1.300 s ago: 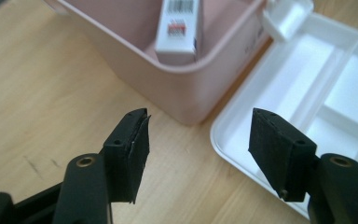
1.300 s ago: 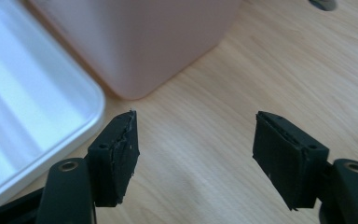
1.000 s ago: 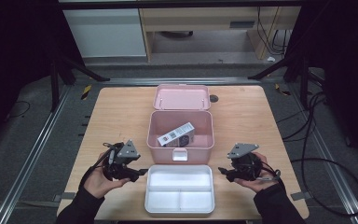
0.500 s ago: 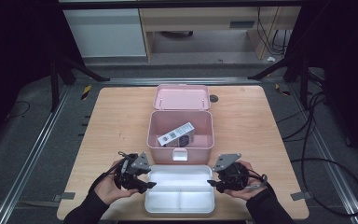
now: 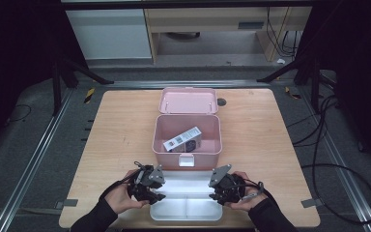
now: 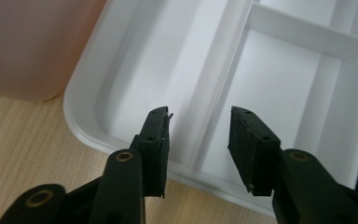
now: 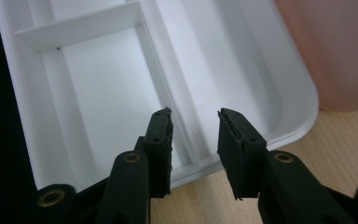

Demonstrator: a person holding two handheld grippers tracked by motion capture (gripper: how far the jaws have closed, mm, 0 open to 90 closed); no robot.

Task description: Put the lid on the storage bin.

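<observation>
At the bench's (image 5: pixel 116 145) near edge, we hold the left gripper (image 6: pixel 200 135) and right gripper (image 7: pixel 193 135), fingers spread, over opposite ends of the white divided tray (image 5: pixel 186 186), just before the open pink box (image 5: pixel 187 150).

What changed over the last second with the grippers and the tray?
Both grippers moved inward: the left gripper and right gripper now sit at the white tray's short ends, jaws open astride its rims. Nothing gripped yet. Tray, pink box and the carton inside stayed put.
</observation>
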